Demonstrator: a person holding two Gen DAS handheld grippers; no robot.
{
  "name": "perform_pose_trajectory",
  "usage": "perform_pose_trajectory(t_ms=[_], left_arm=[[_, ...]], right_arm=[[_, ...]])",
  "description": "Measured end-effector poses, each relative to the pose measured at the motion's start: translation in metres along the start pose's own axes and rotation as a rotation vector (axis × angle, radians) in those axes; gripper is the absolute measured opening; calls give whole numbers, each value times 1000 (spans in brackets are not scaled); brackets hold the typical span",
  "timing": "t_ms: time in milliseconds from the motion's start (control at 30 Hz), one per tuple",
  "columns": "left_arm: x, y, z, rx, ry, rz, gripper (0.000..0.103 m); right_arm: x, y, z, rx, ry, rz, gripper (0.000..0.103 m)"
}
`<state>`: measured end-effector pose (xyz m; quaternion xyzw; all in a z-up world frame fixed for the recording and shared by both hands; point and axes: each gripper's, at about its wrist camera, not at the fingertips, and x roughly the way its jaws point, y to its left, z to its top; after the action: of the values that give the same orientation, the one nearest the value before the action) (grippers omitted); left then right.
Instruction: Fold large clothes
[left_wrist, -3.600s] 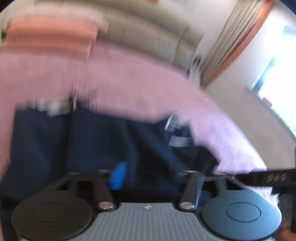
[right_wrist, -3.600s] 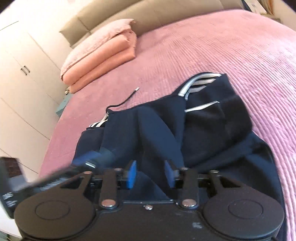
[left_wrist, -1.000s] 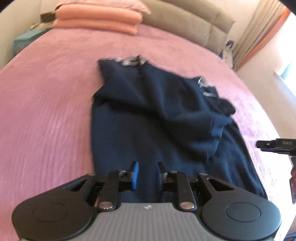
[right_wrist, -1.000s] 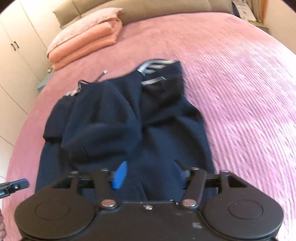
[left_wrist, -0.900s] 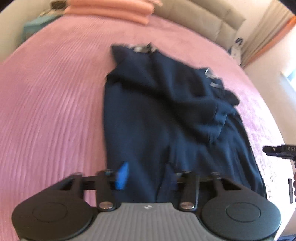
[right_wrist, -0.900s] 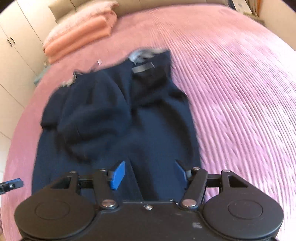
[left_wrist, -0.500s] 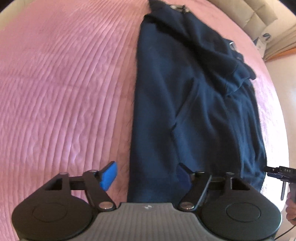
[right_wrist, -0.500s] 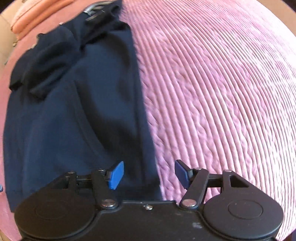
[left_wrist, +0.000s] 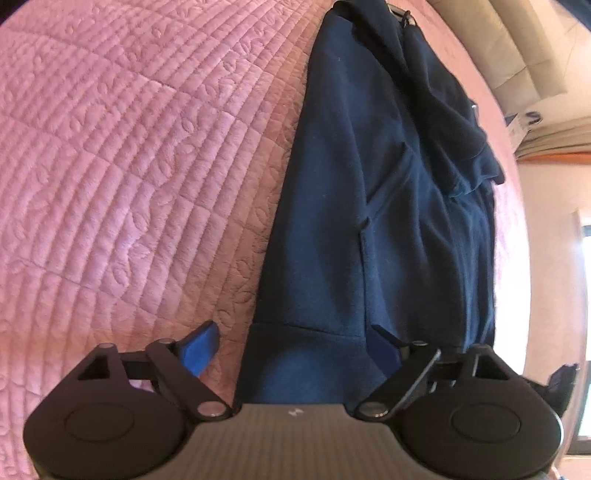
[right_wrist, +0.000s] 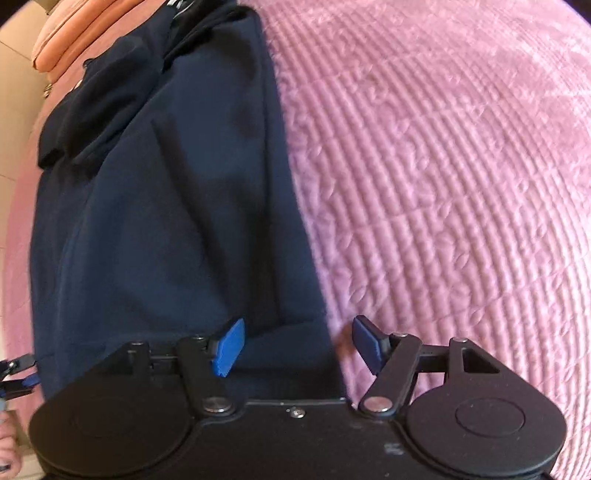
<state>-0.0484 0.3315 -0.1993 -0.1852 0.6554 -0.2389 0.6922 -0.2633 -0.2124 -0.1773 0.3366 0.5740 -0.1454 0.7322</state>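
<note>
One navy garment (left_wrist: 332, 221), laid lengthwise on one quilted pink bedspread (left_wrist: 110, 166), sleeves folded in over the body toward the far end. One ribbed hem band at the near end, lying between the fingers of both grippers.

Two grippers, each with two blue pads. Left gripper (left_wrist: 295, 354): jaws wide and opening, straddling the hem's left corner; left pad (left_wrist: 201, 350) over bare bedspread, right pad (left_wrist: 384, 350) over the cloth; no pad pressing on fabric. Right gripper (right_wrist: 299, 345): jaws wide and opening, straddling the hem's right corner; left pad (right_wrist: 229, 347) over the cloth, right pad (right_wrist: 365, 343) over bare bedspread; nothing clamped.

Two stacked salmon pillows (right_wrist: 66, 29) at the far end of the bed, in the right wrist view. One beige padded headboard (left_wrist: 524, 48) and one white bag (left_wrist: 522, 123) bearing blue lettering, too blurred and cropped for reading, in the left wrist view. One small white mark on the left gripper's grey housing (left_wrist: 295, 411); no legible text on either tool.
</note>
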Motion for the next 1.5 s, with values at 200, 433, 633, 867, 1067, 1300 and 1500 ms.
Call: perform_pose_trajectory(t_ms=[200, 433, 633, 867, 1067, 1300, 1500], left_arm=[[3, -10, -2, 64, -27, 50, 27], [-27, -19, 17, -26, -126, -108, 11], [-63, -65, 92, 49, -321, -228, 11], [-44, -93, 220, 35, -548, -208, 15], [-24, -110, 259, 168, -585, -86, 50], [11, -142, 273, 505, -454, 115, 53], [53, -172, 279, 774, -386, 283, 71]], right_arm=[[0, 14, -6, -39, -29, 21, 24], [-23, 26, 14, 62, -110, 163, 13], [-56, 51, 95, 95, -241, 360, 13], [-46, 80, 237, 145, -449, 389, 20], [-20, 86, 291, 105, -452, 311, 75], [-7, 92, 290, -202, -430, 81, 74], [23, 129, 299, -550, -413, -90, 74]])
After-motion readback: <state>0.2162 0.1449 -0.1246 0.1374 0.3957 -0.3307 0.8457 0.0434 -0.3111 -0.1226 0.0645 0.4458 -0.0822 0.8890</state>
